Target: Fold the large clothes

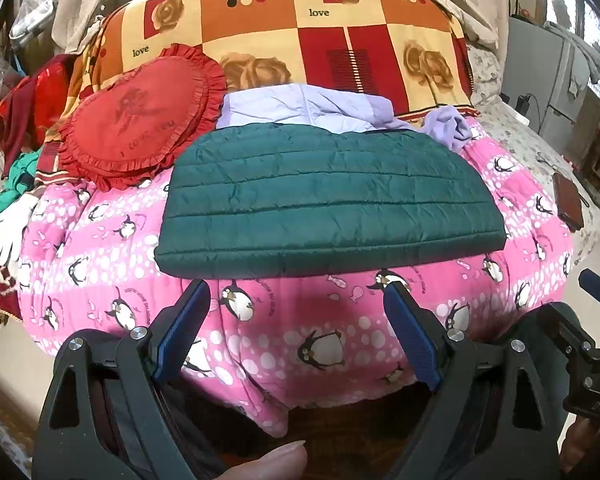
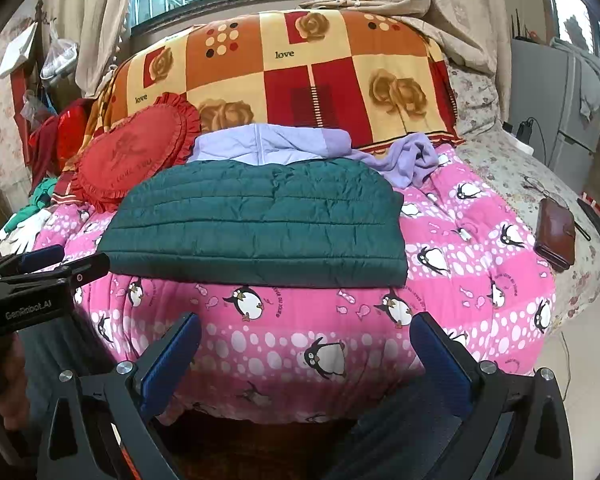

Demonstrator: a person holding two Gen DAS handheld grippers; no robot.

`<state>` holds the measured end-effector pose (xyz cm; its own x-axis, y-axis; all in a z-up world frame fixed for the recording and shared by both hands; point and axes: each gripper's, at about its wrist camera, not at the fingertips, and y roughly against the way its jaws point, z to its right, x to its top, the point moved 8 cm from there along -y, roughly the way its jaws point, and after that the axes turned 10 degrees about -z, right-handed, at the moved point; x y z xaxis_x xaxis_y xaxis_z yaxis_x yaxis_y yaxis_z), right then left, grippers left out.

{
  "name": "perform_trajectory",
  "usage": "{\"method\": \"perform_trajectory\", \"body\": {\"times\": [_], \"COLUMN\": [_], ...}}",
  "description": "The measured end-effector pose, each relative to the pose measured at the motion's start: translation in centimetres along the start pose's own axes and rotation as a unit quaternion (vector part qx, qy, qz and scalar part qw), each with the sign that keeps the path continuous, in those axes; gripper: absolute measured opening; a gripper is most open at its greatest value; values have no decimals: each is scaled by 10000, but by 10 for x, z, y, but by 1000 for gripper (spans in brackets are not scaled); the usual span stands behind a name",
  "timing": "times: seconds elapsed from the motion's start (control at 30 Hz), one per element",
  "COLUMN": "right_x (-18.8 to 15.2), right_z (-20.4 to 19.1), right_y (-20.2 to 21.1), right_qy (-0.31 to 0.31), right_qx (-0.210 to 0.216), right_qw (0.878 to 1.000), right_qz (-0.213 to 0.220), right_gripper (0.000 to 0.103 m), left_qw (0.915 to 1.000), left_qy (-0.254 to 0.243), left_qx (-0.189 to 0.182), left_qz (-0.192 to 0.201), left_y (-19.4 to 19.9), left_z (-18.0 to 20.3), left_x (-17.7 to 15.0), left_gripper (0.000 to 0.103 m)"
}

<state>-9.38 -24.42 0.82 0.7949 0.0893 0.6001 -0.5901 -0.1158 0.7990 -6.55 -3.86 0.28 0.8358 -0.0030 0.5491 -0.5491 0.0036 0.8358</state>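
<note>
A dark green quilted jacket (image 1: 328, 200) (image 2: 260, 224) lies folded into a flat rectangle on a pink penguin-print quilt (image 1: 300, 340) (image 2: 280, 340). Behind it a lilac garment (image 1: 300, 108) (image 2: 268, 142) lies partly under the jacket's far edge, one sleeve bunched to the right. My left gripper (image 1: 296, 286) hovers open just short of the jacket's near edge, nothing between its blue pads. My right gripper (image 2: 306, 318) is likewise open and empty, a little back from the near hem. Each gripper shows at the edge of the other's view.
A red heart-shaped cushion (image 1: 140, 120) (image 2: 136, 156) leans left of the jacket against a checked rose blanket (image 1: 300, 20). A brown wallet (image 2: 556, 236) and glasses (image 2: 540, 188) lie on the floral sheet at right. Clothes pile up at the far left.
</note>
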Motion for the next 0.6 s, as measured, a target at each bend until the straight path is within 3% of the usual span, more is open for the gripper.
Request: {"method": "perform_trajectory", "body": {"times": [0.43, 0.6], "right_x": [1, 2], "right_z": [-2, -3], "right_y": [1, 1], "right_qy": [32, 29], "right_qx": [-18, -22], "right_qw": [10000, 10000], "right_qz": [6, 7], "right_gripper": [103, 103], "left_qw": [10000, 9998], "left_qy": [-2, -104], "left_qx": [-75, 7], "left_qz": [-35, 157], "left_y": [-2, 4], "left_z": [0, 4], "left_x": [-1, -1], "left_gripper": [89, 89]}}
